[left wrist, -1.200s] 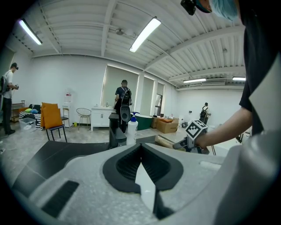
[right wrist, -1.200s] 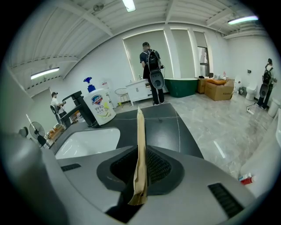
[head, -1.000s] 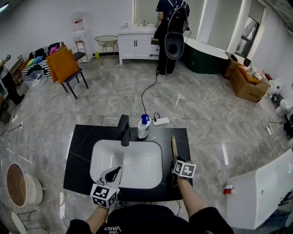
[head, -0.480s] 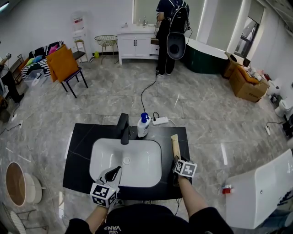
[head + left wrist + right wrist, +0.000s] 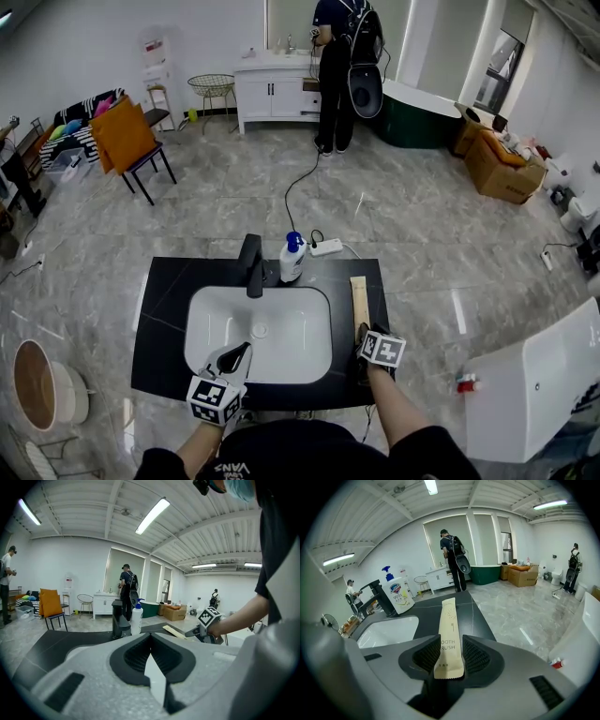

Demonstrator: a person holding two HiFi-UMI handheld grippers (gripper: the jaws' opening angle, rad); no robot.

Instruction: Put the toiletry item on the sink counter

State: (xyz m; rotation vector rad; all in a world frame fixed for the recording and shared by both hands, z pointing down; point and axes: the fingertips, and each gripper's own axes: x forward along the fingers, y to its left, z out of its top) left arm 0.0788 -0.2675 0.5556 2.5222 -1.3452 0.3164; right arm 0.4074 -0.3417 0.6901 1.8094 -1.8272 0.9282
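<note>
Head view: packet [image 5: 359,298] near counter [image 5: 165,319] edge.

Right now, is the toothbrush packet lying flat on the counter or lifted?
Lying flat: the toothbrush packet rests on the black counter beside the basin, the right gripper opening its fingers around its end.

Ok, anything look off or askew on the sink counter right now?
Nothing stands out. The tan paper toothbrush packet lies flat and straight on the black counter right of the white basin, its near end between the right gripper's opening jaws, pads clear. The white pump soap bottle stands upright.
</note>
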